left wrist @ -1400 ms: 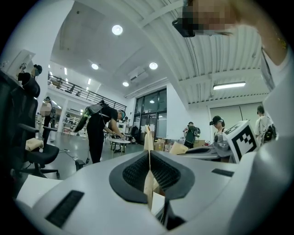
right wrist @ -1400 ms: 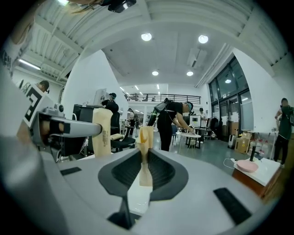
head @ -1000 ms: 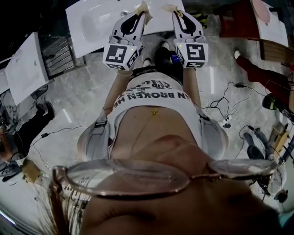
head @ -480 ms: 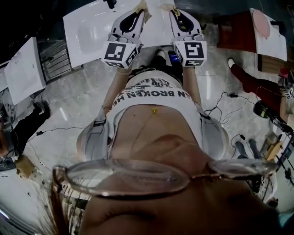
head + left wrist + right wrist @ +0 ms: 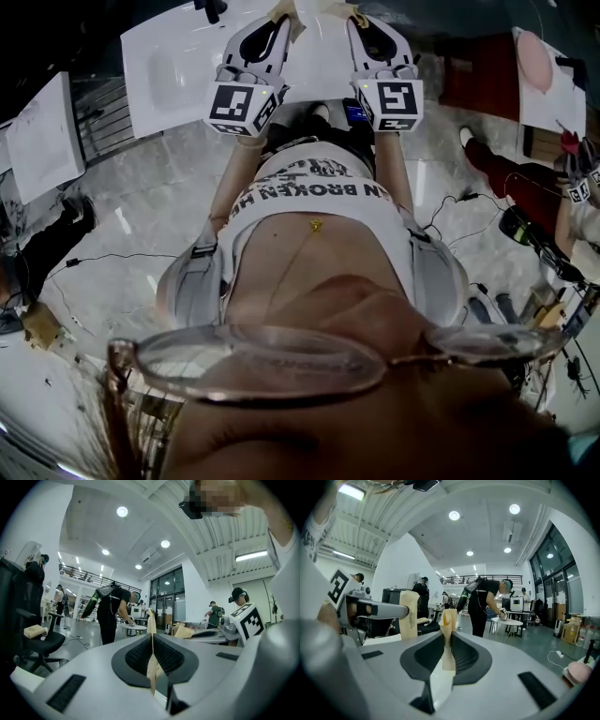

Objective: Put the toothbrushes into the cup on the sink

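1. Head view: we see the left gripper (image 5: 285,15) & right gripper (image 5: 351,15) side by side at top centre of frame. They are held out ahead of the person's white printed shirt (image 5: 309,192).
2. Sink (image 5: 178,61) = white basin, upper left to top centre of head view. Both grippers' tips overlap its right part in the picture. A dark fitting (image 5: 210,7) sits at the sink's far edge, very top of frame.
3. Toothbrushes & cup: we can't make them out in any view.
4. Left gripper view: tan taped pads (image 5: 151,630) lie flat against each other at centre frame. Jaws closed, nothing btwn them.
5. Right gripper view: tan pads (image 5: 448,620) meet at the tips, centre frame. Jaws together, nothing held.
6. Marker cubes in head view: left cube (image 5: 236,105) & right cube (image 5: 397,101), both just above the shirt, level w/ each other.
7. Left gripper view, right side: the right gripper's cube shows. Centre-left, a person in black (image 5: 111,616) bends over a small table.
8. Right gripper view, left side: the left gripper's tan pad stands upright. Right of centre, the bent-over person leans at a round white table (image 5: 508,620).
9. Head view, rest:
   - a 2nd white basin (image 5: 42,141) at left edge
   - cables (image 5: 450,211) on the pale floor (image 5: 141,197), right of centre
   - glasses (image 5: 281,361) across the bottom
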Demonstrator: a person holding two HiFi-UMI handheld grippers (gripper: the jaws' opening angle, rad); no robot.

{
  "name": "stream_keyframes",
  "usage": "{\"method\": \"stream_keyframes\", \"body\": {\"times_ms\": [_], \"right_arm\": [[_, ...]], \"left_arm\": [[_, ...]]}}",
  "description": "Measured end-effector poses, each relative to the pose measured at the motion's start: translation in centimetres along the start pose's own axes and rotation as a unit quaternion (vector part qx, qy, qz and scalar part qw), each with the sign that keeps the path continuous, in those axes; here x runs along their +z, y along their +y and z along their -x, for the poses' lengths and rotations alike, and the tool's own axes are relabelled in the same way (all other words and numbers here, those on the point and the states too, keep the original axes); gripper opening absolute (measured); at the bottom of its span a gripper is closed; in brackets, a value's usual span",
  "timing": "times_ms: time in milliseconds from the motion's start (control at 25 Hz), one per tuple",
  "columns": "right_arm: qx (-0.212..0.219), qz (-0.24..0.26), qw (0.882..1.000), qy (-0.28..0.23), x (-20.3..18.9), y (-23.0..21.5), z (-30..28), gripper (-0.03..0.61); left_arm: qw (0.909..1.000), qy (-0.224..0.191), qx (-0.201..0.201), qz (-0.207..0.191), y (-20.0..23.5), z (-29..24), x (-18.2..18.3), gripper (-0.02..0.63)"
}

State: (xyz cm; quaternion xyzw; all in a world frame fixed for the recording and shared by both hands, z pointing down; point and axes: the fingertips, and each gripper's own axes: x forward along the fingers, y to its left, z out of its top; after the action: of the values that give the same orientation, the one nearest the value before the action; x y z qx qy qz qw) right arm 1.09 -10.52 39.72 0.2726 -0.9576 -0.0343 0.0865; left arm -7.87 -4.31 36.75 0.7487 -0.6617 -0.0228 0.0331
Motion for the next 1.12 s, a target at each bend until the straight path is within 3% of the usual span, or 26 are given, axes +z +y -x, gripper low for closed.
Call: {"method": "stream_keyframes", "body": {"times_ms": [320,760,1120], "right_arm": [[-0.012,0.000,1.000,0.001,0.1,-2.2,-1.1,0.058],[-0.056,-0.007,0.998,0.009,0.3,-2.4,-4.1,0.060],[-0.070,0.003,0.997,0.017,-1.2,-4.0,-7.1,0.060]], "left_arm": [[1.0000,-0.004,0.000,-0.002,0.7,-1.4,0.4,0.023],[0.9984,0.009,-0.055,0.007,3.7,-3.3,0.4,0.023],[0.9988,0.018,-0.045,0.013,6.0,-2.7,0.0,0.023]]}}
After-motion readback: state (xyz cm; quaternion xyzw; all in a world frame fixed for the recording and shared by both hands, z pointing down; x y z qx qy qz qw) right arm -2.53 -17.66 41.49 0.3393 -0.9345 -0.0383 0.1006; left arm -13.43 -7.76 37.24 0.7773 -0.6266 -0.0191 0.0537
